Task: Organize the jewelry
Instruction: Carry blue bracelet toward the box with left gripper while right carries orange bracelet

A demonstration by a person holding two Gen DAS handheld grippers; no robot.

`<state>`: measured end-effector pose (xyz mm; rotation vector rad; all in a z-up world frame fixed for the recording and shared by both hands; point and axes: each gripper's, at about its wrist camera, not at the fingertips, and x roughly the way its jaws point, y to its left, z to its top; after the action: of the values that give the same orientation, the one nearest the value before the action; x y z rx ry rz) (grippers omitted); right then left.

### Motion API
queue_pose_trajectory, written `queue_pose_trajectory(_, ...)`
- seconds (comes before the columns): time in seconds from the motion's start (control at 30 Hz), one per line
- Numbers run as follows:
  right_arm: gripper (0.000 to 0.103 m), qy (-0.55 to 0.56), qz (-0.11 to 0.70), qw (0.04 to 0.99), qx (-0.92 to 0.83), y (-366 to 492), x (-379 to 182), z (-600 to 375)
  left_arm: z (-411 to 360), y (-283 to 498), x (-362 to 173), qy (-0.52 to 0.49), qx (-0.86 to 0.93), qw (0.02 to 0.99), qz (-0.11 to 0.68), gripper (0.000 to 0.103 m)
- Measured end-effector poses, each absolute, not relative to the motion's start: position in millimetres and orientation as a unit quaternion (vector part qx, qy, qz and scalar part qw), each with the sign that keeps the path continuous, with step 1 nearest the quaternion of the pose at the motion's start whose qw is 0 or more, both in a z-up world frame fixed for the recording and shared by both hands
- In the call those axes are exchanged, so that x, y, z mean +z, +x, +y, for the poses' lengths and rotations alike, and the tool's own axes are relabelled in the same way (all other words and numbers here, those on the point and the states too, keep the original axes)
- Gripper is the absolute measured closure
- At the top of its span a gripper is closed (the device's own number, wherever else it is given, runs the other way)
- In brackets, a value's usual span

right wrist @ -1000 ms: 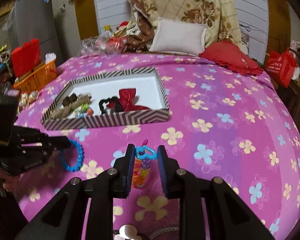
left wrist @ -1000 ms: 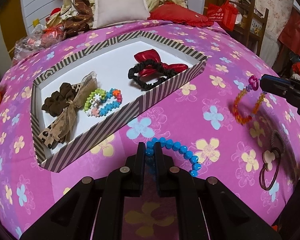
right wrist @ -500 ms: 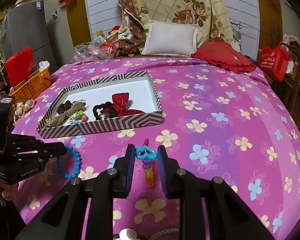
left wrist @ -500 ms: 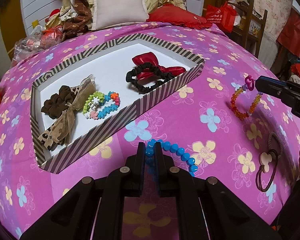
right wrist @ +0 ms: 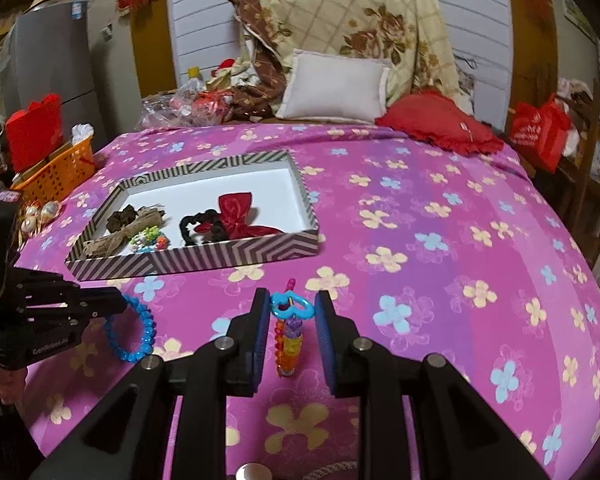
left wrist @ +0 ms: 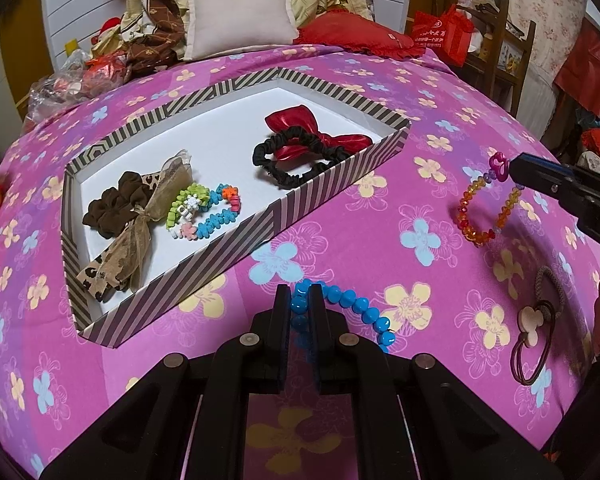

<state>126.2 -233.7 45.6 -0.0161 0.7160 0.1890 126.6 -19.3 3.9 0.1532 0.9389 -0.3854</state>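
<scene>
Two bracelets hang off the bed. Left wrist view: bottom centre, the left gripper [left wrist: 300, 304] pinches a glossy blue bead bracelet [left wrist: 356, 310] just below the striped tray [left wrist: 260, 226]. Right wrist view: lower centre, the right gripper [right wrist: 288, 320] clamps an orange-red bead bracelet [right wrist: 288, 344] by its turquoise heart charm.

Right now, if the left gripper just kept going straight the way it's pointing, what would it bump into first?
Probably the near wall of the striped tray. The left gripper, shut on the blue bead bracelet, points down and forward across the pink flowered bedspread; it might touch the bedspread first, as depth is unclear.
</scene>
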Motion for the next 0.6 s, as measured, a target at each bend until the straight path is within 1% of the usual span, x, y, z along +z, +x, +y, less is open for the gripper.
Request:
queue_pose_trajectory(0.23,0.08,0.024,0.364,0.927,0.083,130.5,40.9,-244.8,-18.9,126.7,4.6,0.073,-0.184,0.872,0.448,0.096)
queue_pose_trajectory(0.6,0.08,-0.015,0.358,0.93,0.088,129.7,48.6,-223.4,-17.3,126.9,7.3,0.069,-0.183,0.873,0.447,0.096)
